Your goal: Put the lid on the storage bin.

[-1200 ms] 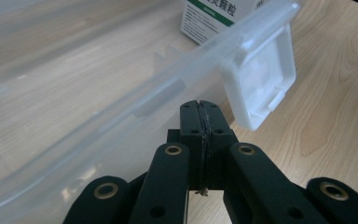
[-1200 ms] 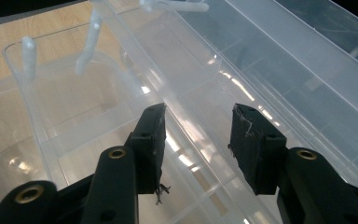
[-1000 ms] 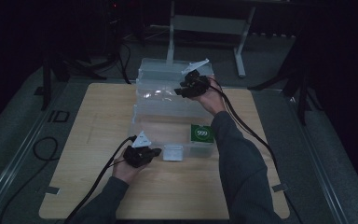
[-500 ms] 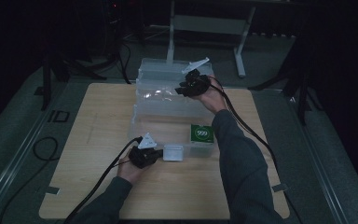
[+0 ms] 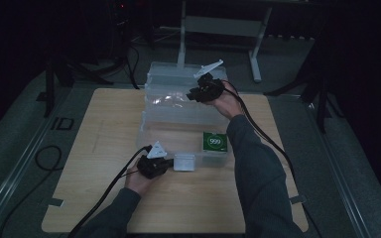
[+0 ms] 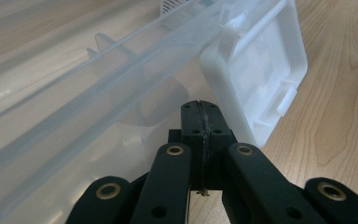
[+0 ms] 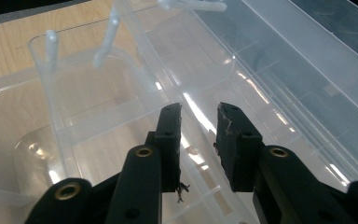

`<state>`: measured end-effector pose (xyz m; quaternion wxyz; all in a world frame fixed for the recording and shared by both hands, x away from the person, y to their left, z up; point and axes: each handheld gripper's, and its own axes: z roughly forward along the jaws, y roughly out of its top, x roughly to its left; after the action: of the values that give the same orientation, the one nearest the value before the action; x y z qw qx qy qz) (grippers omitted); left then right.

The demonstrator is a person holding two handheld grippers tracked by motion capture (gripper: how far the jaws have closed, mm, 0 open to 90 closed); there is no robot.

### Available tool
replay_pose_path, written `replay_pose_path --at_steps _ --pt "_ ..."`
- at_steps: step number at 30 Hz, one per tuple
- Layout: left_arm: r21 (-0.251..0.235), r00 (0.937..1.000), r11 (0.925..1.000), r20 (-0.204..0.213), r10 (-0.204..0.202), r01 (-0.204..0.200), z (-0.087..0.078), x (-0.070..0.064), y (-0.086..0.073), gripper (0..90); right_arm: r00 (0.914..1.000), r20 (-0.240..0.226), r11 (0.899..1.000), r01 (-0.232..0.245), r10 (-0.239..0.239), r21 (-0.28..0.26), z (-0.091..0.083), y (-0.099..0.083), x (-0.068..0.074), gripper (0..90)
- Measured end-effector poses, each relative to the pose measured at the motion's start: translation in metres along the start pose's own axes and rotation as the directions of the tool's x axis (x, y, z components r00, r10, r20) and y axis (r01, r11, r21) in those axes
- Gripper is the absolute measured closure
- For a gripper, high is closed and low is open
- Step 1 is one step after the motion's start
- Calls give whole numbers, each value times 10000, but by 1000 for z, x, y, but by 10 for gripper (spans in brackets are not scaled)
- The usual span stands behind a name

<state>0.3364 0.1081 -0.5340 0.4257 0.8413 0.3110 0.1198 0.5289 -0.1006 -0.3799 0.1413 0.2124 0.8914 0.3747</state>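
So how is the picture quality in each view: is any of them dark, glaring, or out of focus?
High view: dim, the room around the wooden table almost black, though the clear plastic box stays readable. Left gripper view: bright and even; the white latch is sharp, while the box wall at far left goes soft. Right gripper view: white glare streaks on the clear plastic between the right tongs, which are themselves sharp.

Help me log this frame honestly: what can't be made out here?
- Green box: small print too small, high view.
- Clear bin: contents lost to glare and dimness.
- White latch: far end cut off by the bin's rim.
- Right gripper: whether the jaws touch plastic is unclear.
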Motion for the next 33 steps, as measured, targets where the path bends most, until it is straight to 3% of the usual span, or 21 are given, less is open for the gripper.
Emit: replay_pose_path --at_steps 13,32,33 --pt "-4 10000 10000 -11 -42 42 0 0 0 900 9983 -389 9989 451 -445 160 -6 2 4 763" --pt "-40 9999 10000 -133 25 -26 2 -3 0 900 9909 -530 9920 1250 -1239 196 -19 0 18 800" --pt "78 9998 9998 -13 208 -207 7 -8 1 900 9900 -567 9912 1307 -1294 197 -20 -1 20 804"
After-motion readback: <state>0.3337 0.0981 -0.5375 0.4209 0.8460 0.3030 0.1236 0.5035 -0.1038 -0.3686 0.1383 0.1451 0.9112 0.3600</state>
